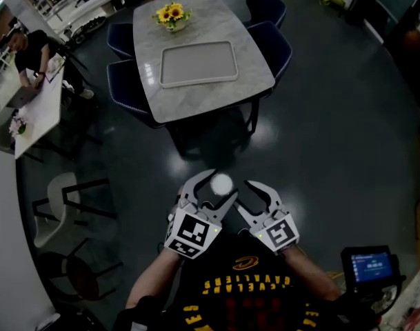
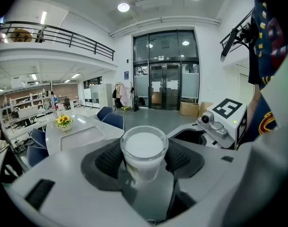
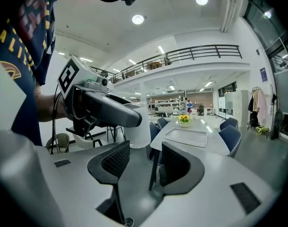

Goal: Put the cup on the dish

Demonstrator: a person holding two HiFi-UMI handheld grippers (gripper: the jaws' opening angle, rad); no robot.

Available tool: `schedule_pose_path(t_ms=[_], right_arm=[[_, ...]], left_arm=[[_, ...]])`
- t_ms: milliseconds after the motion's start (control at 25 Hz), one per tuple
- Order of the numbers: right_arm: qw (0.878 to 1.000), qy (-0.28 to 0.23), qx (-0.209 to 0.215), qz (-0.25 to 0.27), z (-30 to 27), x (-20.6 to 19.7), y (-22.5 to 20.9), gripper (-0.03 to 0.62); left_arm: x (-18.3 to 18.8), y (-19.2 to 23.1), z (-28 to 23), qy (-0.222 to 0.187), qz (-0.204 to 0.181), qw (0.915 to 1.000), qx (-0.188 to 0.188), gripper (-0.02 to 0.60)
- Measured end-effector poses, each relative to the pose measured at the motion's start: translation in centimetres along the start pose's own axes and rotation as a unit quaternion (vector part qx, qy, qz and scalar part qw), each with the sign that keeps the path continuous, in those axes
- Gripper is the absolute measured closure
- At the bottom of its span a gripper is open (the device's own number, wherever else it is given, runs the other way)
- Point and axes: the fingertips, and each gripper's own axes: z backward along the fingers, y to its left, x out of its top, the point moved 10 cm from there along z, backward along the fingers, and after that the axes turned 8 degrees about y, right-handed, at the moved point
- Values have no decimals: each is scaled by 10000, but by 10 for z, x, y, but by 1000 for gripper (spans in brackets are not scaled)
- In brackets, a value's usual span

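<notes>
A clear cup [image 1: 222, 183] filled with something white sits upright between the jaws of my left gripper [image 1: 217, 193], which is shut on it; in the left gripper view the cup [image 2: 144, 148] is pressed by both ribbed pads. My right gripper [image 1: 243, 195] hangs just to the right of the cup, open, and nothing lies between its pads [image 3: 116, 161] in the right gripper view. From there I see the left gripper [image 3: 99, 109] with the cup [image 3: 139, 132] at the left. The dish, a grey rectangular tray [image 1: 198, 63], lies bare on the marble table [image 1: 203, 98] ahead.
A pot of yellow flowers [image 1: 172, 14] stands at the table's far end. Dark blue chairs [image 1: 270, 43] surround the table. A person [image 1: 30, 54] sits at a white desk on the left. A white chair [image 1: 58, 202] stands lower left; a small screen [image 1: 370, 265] glows lower right.
</notes>
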Motion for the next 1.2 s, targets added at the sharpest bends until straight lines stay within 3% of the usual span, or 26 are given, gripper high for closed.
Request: schedule_pose_path(t_ms=[440,680,1200], right_arm=[[9999,-110,34,70,-90,38,13,372],[9998,-169,-65,56,-107,55,15,372],[9994,-226,220,107,-142,71,-6,373]], left_arm=[[-11,74,7,-77,-134,9995,-293,313],[-8,90,12,-162,-129,9990,-393,313],[-3,126,3,-197,26,9996,-197,313]])
